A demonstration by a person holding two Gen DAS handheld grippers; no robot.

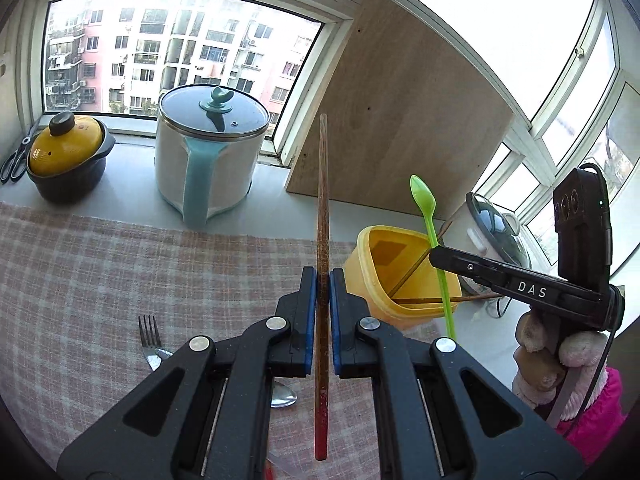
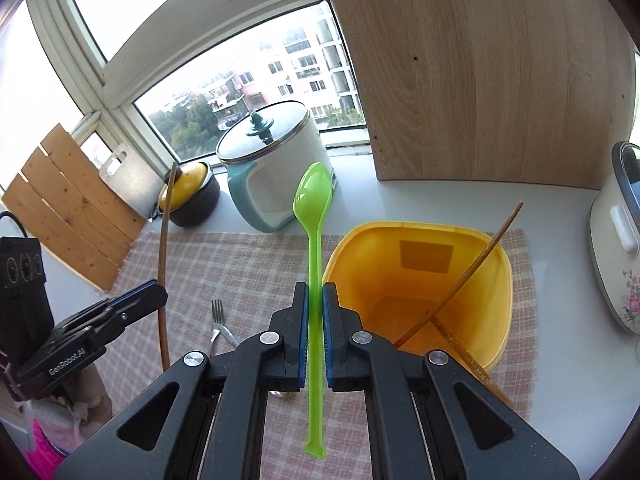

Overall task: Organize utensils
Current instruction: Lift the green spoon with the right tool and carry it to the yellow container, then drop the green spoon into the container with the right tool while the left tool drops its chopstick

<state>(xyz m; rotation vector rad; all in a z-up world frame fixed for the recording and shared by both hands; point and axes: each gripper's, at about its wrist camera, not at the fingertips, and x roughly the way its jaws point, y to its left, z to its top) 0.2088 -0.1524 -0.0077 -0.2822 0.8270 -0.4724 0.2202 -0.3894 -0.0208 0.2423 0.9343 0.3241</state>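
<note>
Presently recorded, by item:

Left gripper (image 1: 323,280): pinching a brown chopstick (image 1: 322,216) between its blue pads; the stick stood upright through the jaws, its red-tinted end toward the camera.

Right gripper (image 2: 315,296): pressed onto the shaft of a green plastic spoon (image 2: 314,240), bowl pointing up and away, handle end reaching back past the jaws.

Yellow bin (image 2: 420,256): stood on the checked cloth (image 2: 248,264), open at the top; two brown chopsticks (image 2: 460,276) leaned inside it, one tip rising over the far rim.

Relative position: the right gripper's spoon was just beside the bin's left rim; in the left wrist view the spoon crossed in front of the bin, with the right gripper near its edge.

Fork (image 1: 149,340): lay flat on the cloth, tines pointing away, apart from the bin.

Metal spoon (image 1: 284,398): bowl only was visible under the left gripper; the rest was hidden.

Background: white pot with teal handle (image 1: 208,168) and glass lid, a dark pot with yellow lid (image 1: 66,156), scissors (image 1: 16,160), a wooden board (image 1: 400,112) against the window, a rice cooker (image 2: 618,240) at the right.
</note>
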